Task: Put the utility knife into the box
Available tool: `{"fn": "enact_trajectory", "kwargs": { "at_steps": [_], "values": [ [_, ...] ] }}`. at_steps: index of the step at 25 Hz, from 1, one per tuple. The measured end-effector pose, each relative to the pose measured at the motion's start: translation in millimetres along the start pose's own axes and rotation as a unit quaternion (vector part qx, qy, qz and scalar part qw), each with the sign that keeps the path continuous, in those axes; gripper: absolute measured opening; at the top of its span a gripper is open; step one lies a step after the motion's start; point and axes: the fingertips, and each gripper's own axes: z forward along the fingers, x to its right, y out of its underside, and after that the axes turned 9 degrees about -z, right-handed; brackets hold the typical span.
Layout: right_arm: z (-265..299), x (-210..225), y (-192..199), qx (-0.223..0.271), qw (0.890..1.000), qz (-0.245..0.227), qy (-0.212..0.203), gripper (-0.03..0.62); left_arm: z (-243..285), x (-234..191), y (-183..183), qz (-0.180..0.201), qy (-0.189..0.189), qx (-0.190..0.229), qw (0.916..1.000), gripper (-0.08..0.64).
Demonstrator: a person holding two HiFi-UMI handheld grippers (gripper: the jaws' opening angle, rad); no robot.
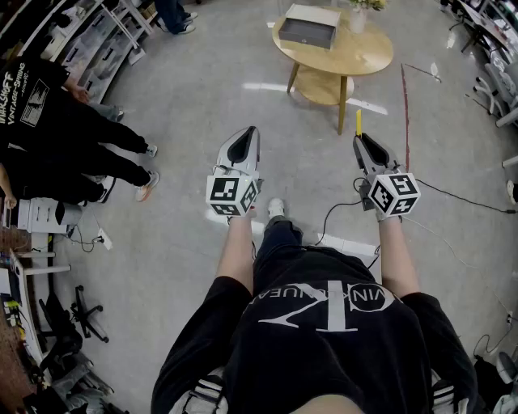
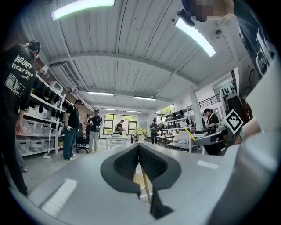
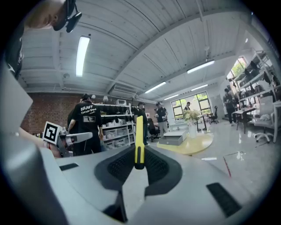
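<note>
My right gripper [image 1: 360,137] is shut on a yellow utility knife [image 1: 358,121], which sticks up past the jaw tips; in the right gripper view the knife [image 3: 139,140] stands upright between the pads. The grey box [image 1: 307,26] rests on the round wooden table [image 1: 360,57] ahead, also seen as the box [image 3: 173,139] in the right gripper view. My left gripper [image 1: 251,132] is held beside the right one, jaws shut with nothing between them, as the left gripper [image 2: 138,146] shows in its own view.
A vase of flowers [image 1: 358,14] stands on the table beside the box. People in black [image 1: 57,137] stand by shelving [image 1: 97,40] at the left. Cables [image 1: 453,198] run over the floor at the right. The person's own legs and shoe [image 1: 276,209] are below.
</note>
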Motion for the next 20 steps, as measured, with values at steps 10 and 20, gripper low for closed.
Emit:
{"fn": "enact_trajectory", "kwargs": {
  "at_steps": [10, 20],
  "values": [
    [29, 9, 4, -0.004, 1.0, 0.004, 0.004, 0.075, 23, -25, 6, -0.006, -0.001, -0.002, 1.0, 0.011],
    [94, 36, 6, -0.016, 1.0, 0.012, 0.019, 0.075, 83, -78, 9, -0.017, 0.012, -0.013, 0.9997, 0.011]
  ]
}}
